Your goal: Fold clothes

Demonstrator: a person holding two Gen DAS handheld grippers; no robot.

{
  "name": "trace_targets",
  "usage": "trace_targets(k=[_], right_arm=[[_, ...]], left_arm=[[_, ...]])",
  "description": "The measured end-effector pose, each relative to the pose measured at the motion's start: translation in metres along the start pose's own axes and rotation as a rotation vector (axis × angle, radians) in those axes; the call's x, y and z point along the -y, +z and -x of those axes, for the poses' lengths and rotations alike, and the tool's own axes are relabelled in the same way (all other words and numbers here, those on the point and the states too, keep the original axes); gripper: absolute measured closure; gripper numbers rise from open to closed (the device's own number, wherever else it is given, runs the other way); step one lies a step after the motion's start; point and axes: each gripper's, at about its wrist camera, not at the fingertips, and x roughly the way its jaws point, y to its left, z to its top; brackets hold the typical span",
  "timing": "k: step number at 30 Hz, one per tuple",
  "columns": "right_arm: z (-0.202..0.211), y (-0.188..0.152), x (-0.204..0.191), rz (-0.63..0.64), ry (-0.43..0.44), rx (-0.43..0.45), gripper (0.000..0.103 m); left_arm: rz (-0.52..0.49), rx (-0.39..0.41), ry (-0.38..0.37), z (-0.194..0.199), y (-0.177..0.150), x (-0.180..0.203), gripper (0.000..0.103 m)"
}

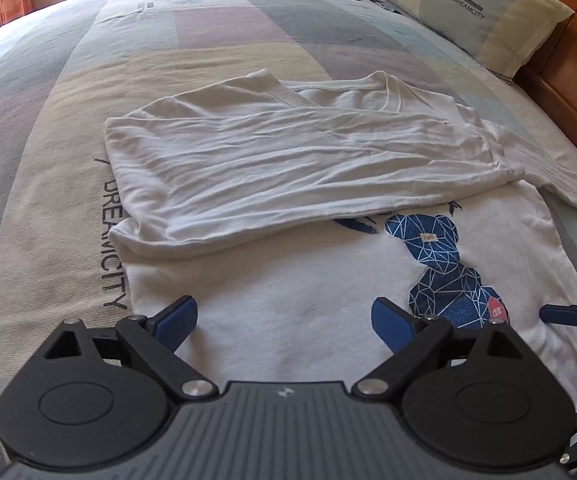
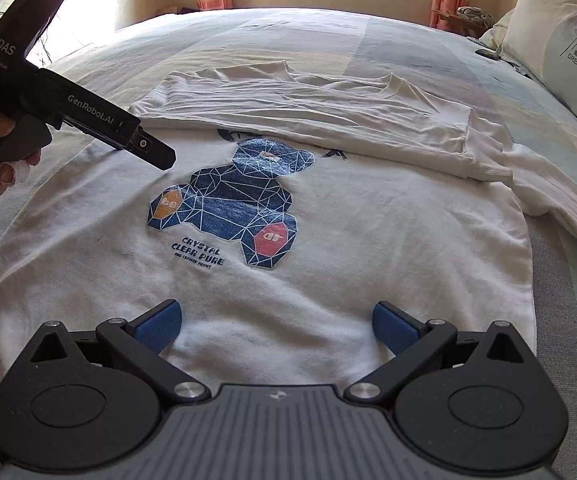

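Orange paw patch [image 2: 167,206], right view only

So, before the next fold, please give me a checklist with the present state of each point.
1. Left gripper open: ok.
2. Right gripper open: ok.
3. Both grippers empty, over the shirt: ok.
4. Left sleeve folded across the chest: ok.
5. Right sleeve folded in: not ok, it lies out on the bed.
6. Hem position: cannot tell, hidden below the grippers.
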Motion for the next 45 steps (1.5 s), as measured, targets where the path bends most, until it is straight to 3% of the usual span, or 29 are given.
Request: trace_targets(k=[5, 9, 11, 13, 17, 20, 23, 27, 33, 45], right_arm=[[0.018, 0.007, 0.02, -0.079, 0.032, -0.014, 0.0], [0.021, 0.001, 0.039, -0.133, 0.005, -0.035, 0.0], [0.02, -0.004, 0.047, -0.156, -0.009, -0.053, 0.0], [0.017, -0.013, 0.049, -0.159, -0.02, -0.062, 0.0], [0.016, -0.018, 0.037, -0.064, -0.056, -0.062, 0.0], [0.015, -0.019, 0.036, -0.059, -0.062, -0.055, 0.0], [0.015, -0.021, 0.038, -0.055, -0.056, -0.048, 0.0], [0.019, -0.026, 0.037, -0.031, -0.055, -0.045, 0.0], [0.031, -0.04, 0.037, -0.016, -0.052, -0.031, 0.0], [0.034, -0.045, 0.035, -0.053, -0.086, -0.033, 0.0]], left_arm=[[0.02, 0.041, -0.077, 0.032, -0.02, 0.01, 0.008], [0.035, -0.006, -0.113, 0.028, -0.05, 0.021, 0.008], [0.076, -0.043, -0.112, 0.025, -0.067, 0.02, 0.008], [0.069, -0.019, -0.101, 0.035, -0.084, 0.021, 0.007], [0.097, -0.032, -0.076, 0.053, -0.096, 0.017, 0.007], [0.133, -0.011, -0.094, 0.056, -0.095, 0.014, 0.007], [0.178, -0.029, -0.047, 0.045, -0.095, 0.011, 0.006], [0.21, 0.019, 0.026, 0.047, -0.085, 0.009, 0.007], [0.134, 0.081, -0.059, 0.034, -0.059, 0.02, 0.007], [0.21, 0.066, 0.041, 0.019, -0.049, 0.012, 0.006]])
